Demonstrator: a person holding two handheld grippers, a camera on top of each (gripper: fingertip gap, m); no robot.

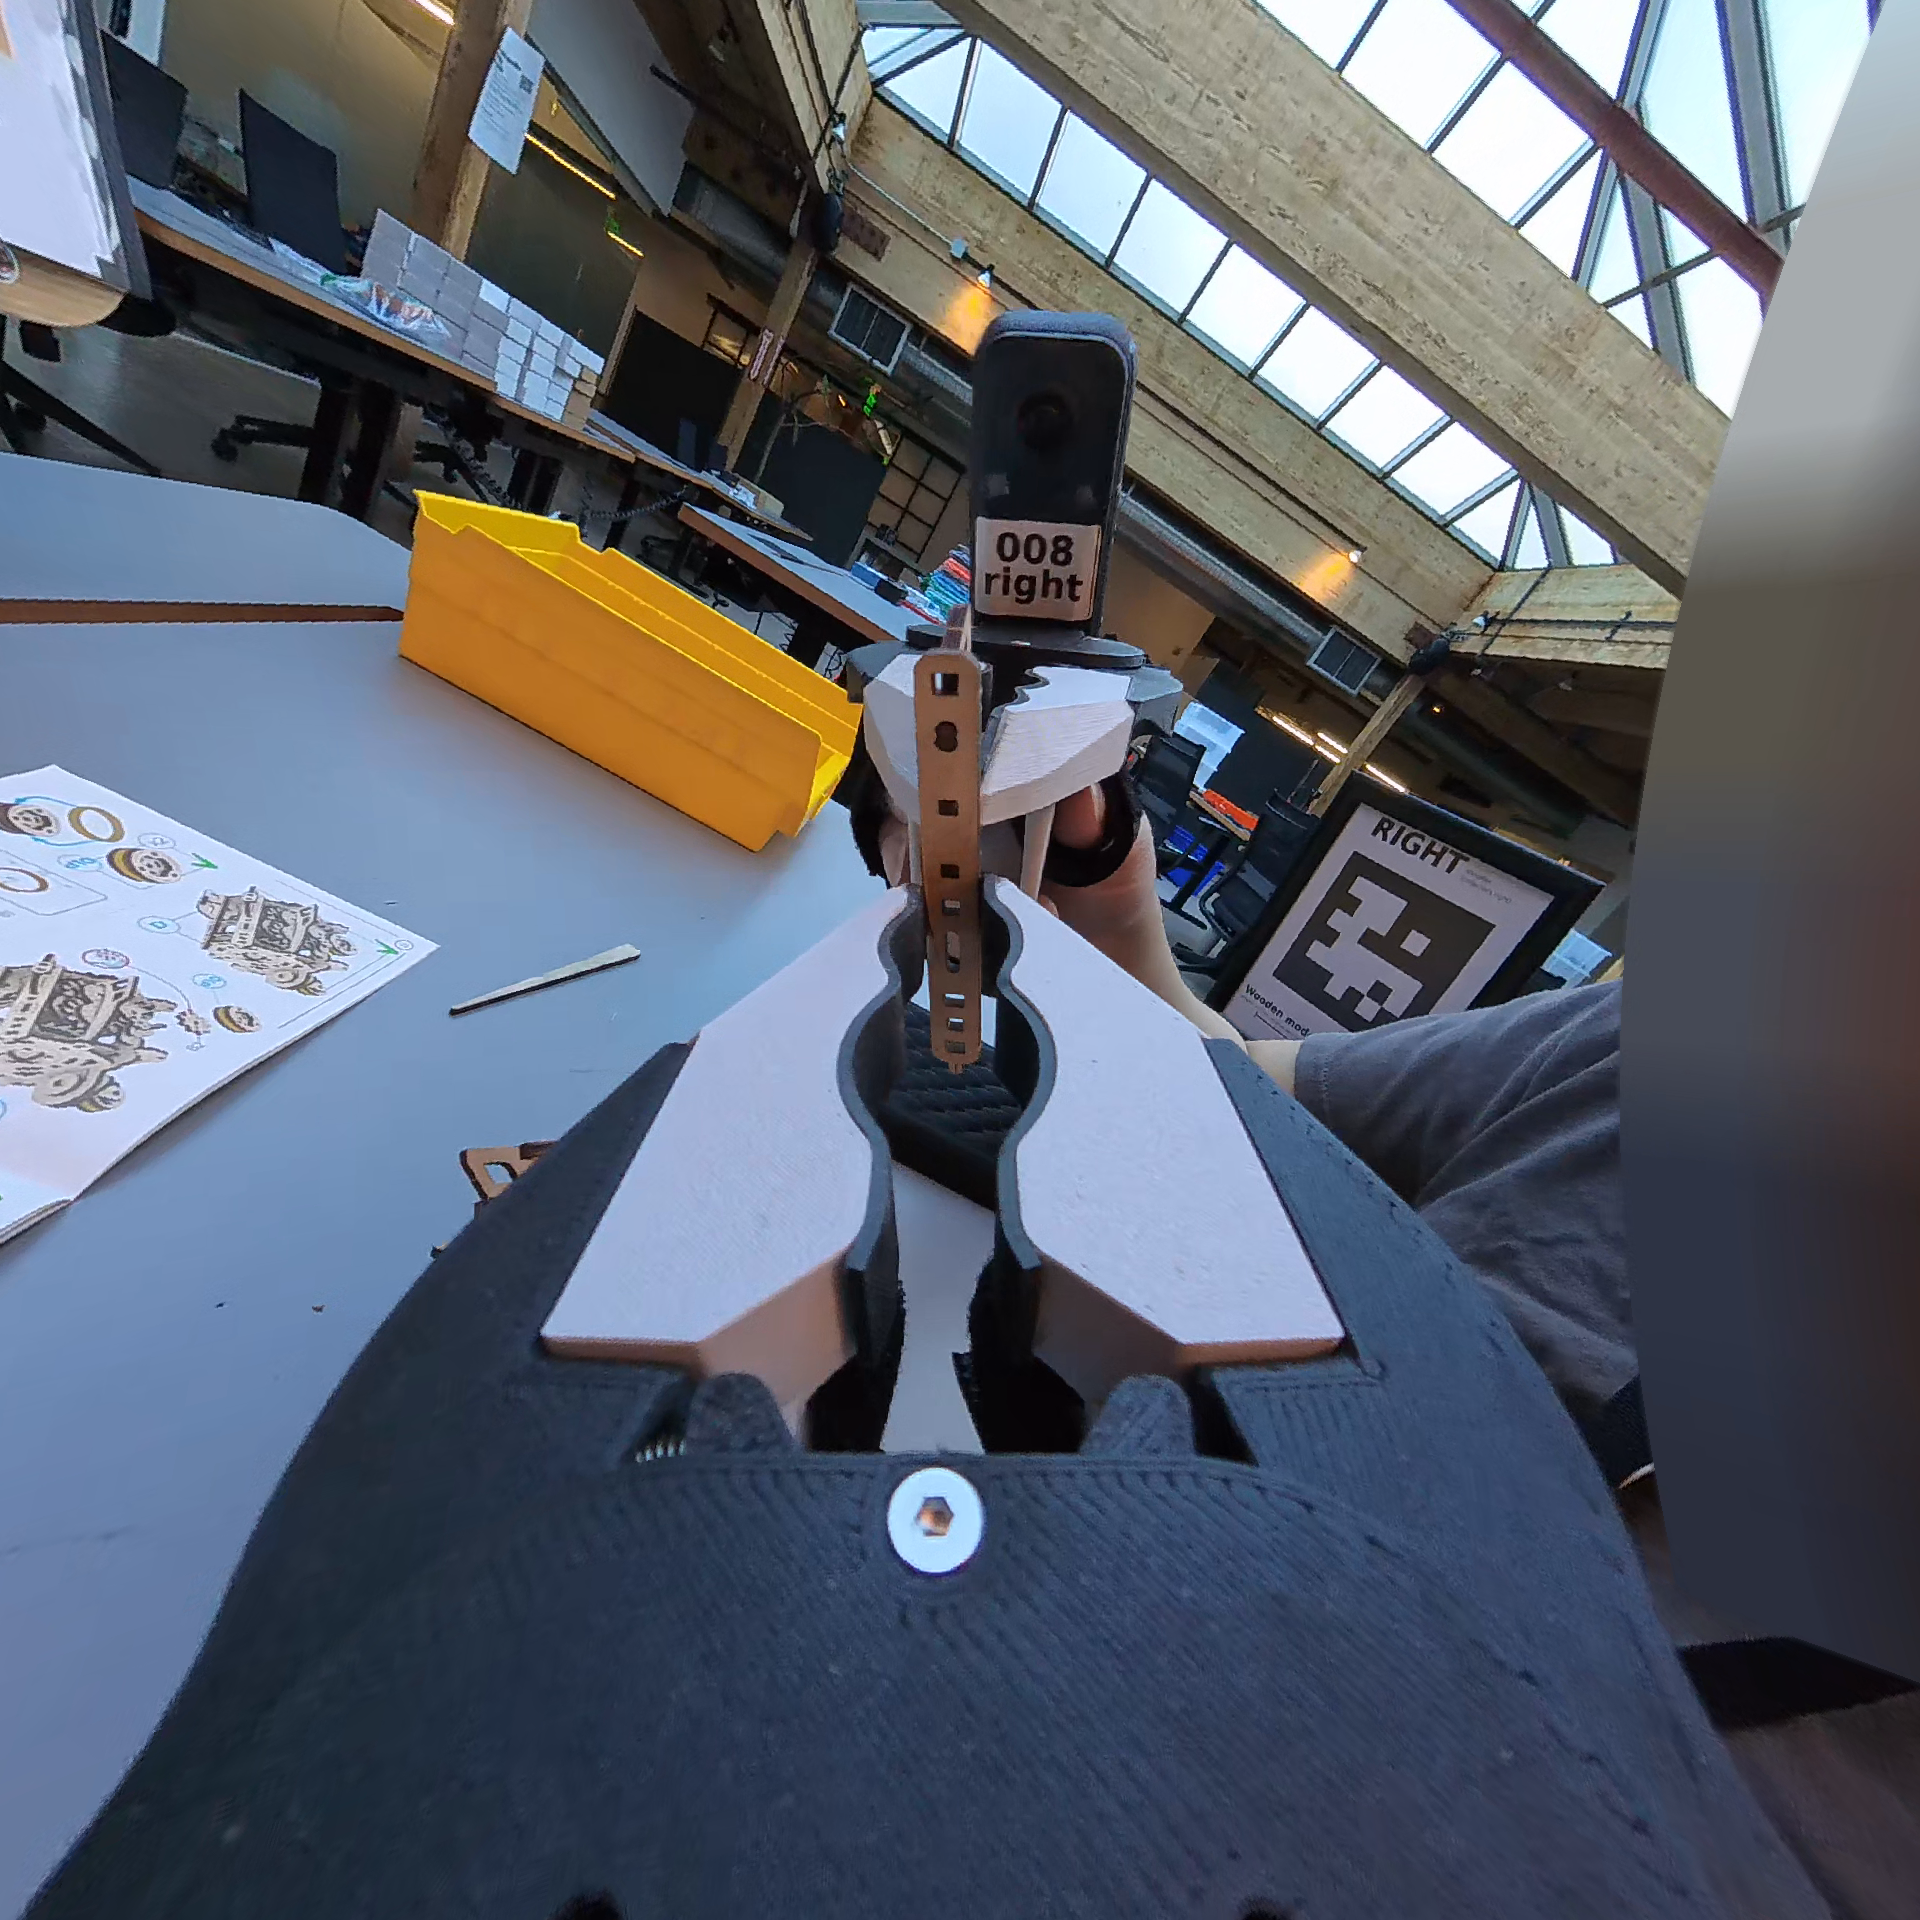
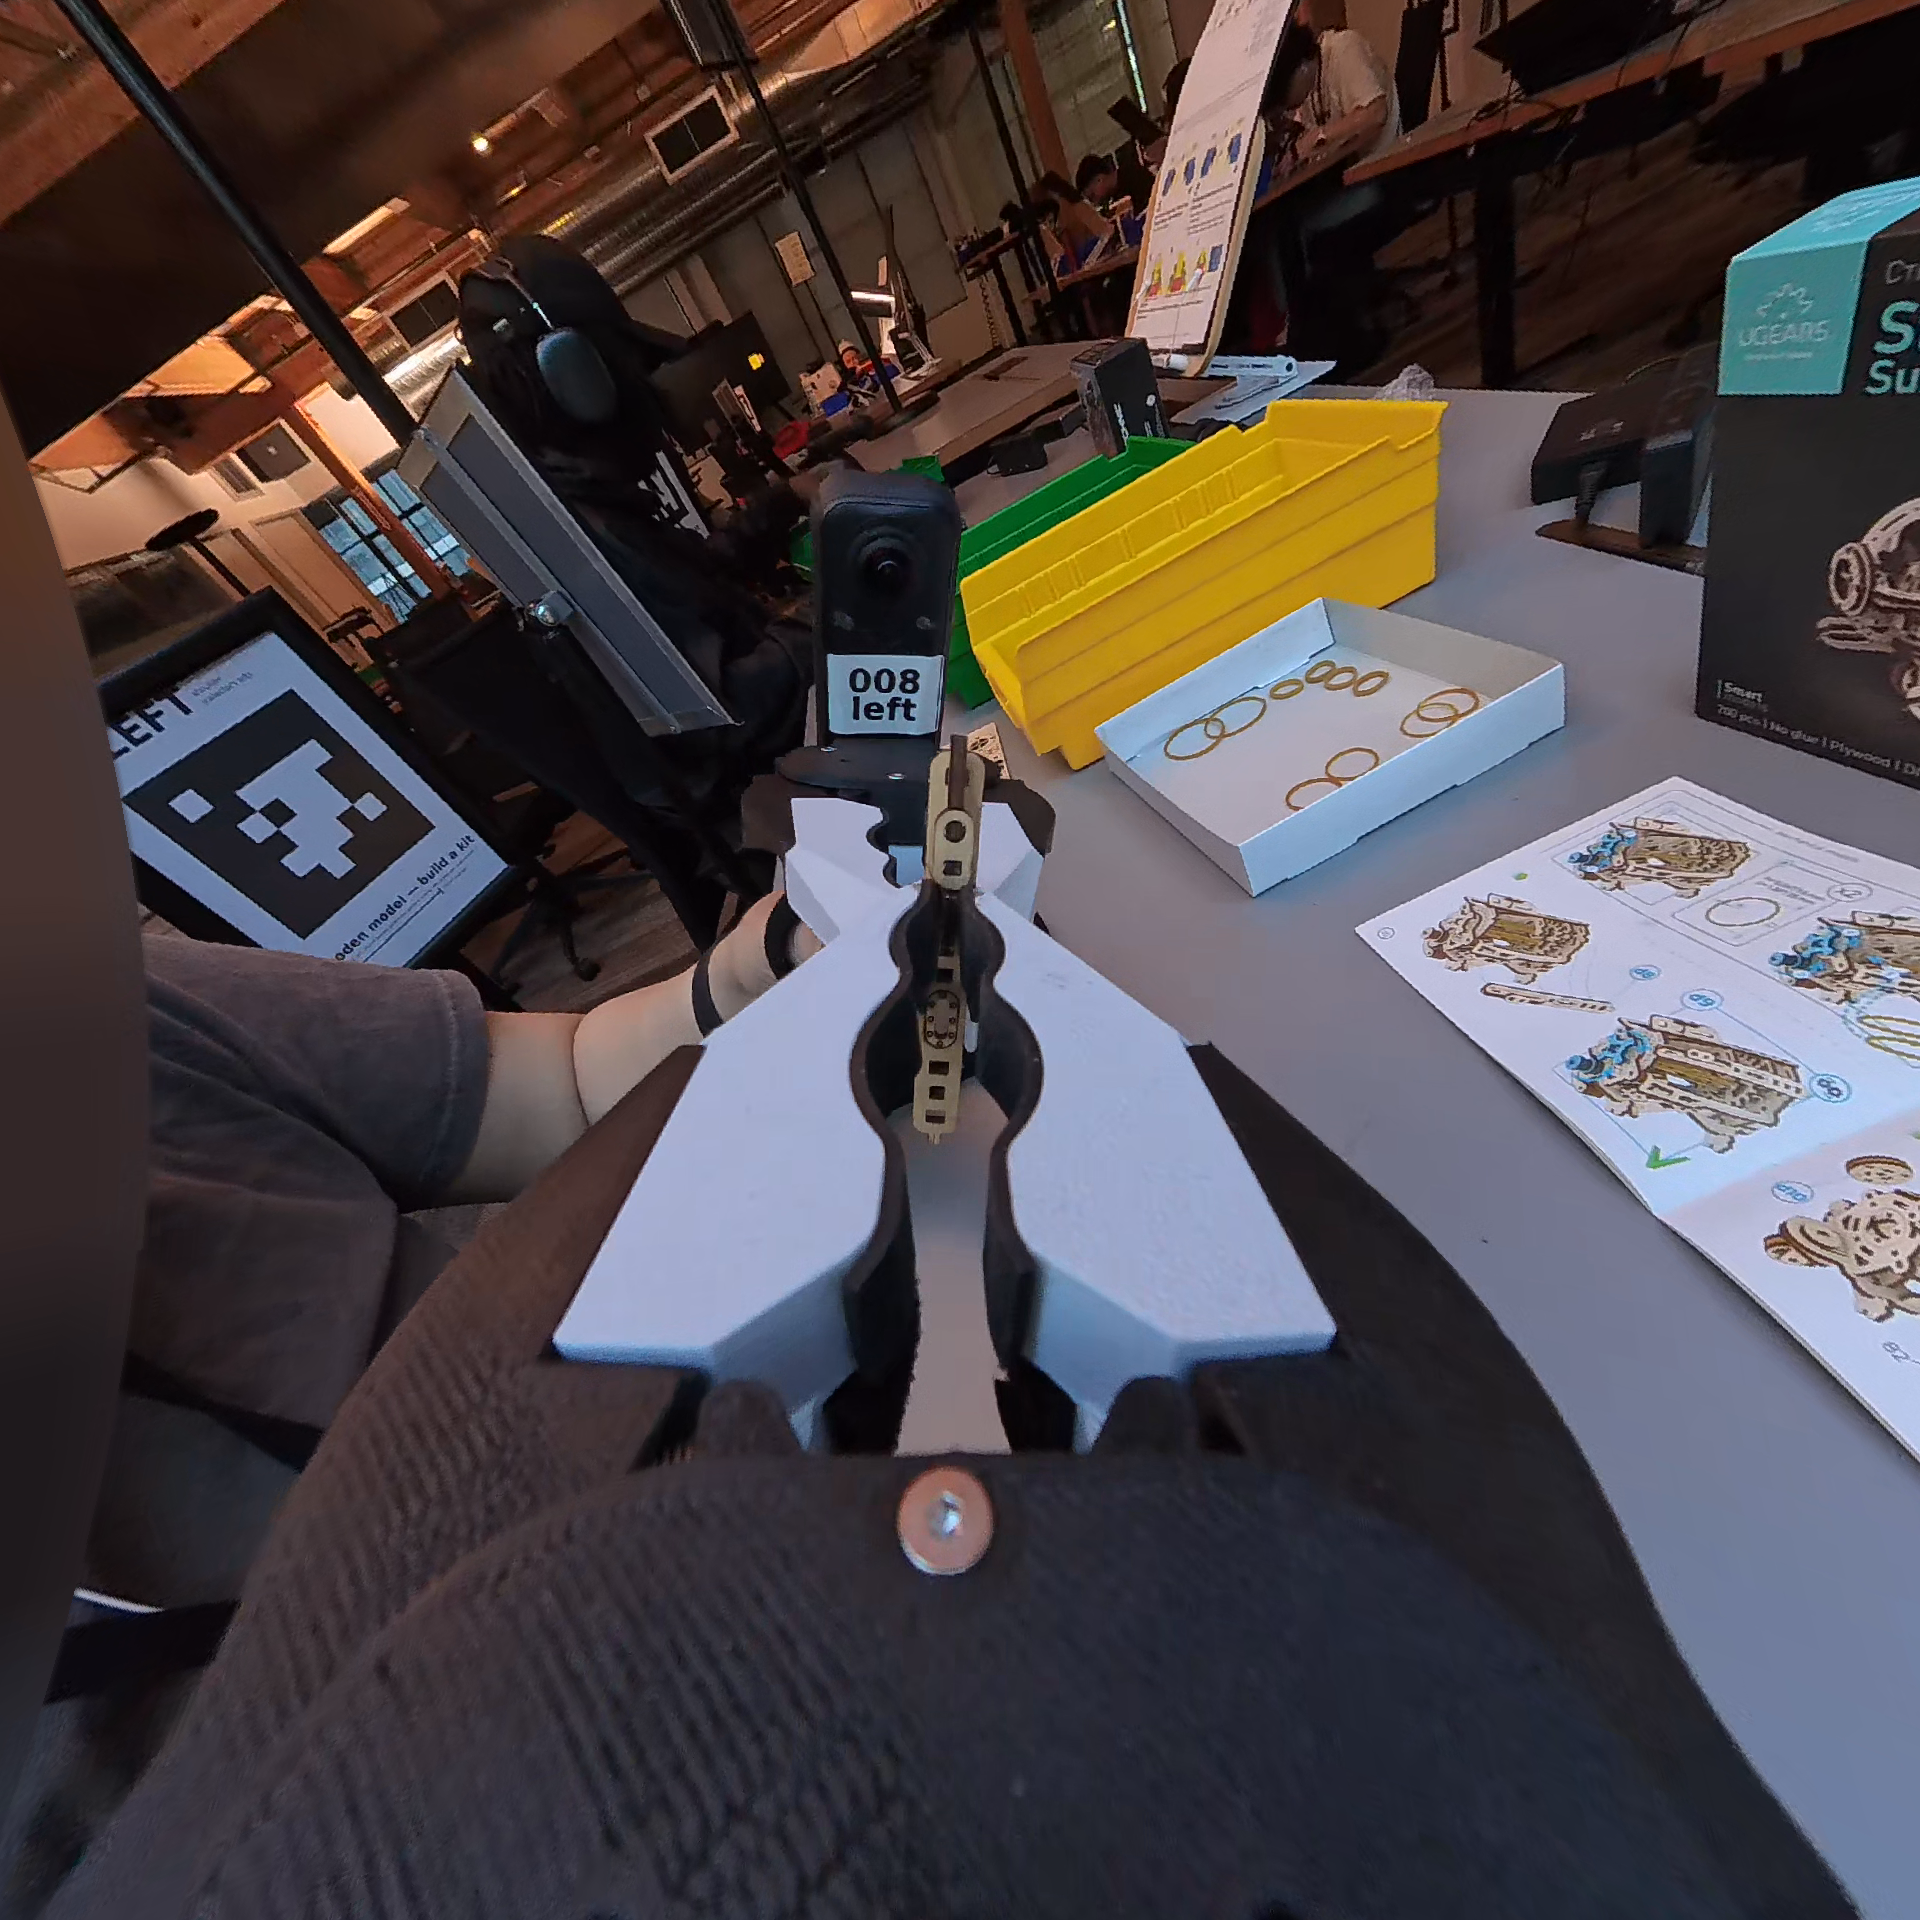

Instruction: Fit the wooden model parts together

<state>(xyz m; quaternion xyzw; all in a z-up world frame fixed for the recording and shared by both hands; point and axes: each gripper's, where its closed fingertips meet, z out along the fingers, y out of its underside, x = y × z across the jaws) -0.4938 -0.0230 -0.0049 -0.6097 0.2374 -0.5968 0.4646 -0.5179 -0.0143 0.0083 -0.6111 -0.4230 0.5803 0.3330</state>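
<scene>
While the two grippers face each other tip to tip above the grey tabletop, a thin perforated wooden strip stands between them at 12 o'clock from each camera. The left gripper has its fingers closed on the strip's near end, and the right gripper likewise pinches the strip where it runs back between its fingers. On the tabletop, a loose wooden sliver lies at 9 o'clock in the left wrist view, just beside the instruction sheet, with a yellow bin at 10 o'clock. From the right wrist view, a white tray of rubber bands sits at 1 o'clock, near the kit box.
</scene>
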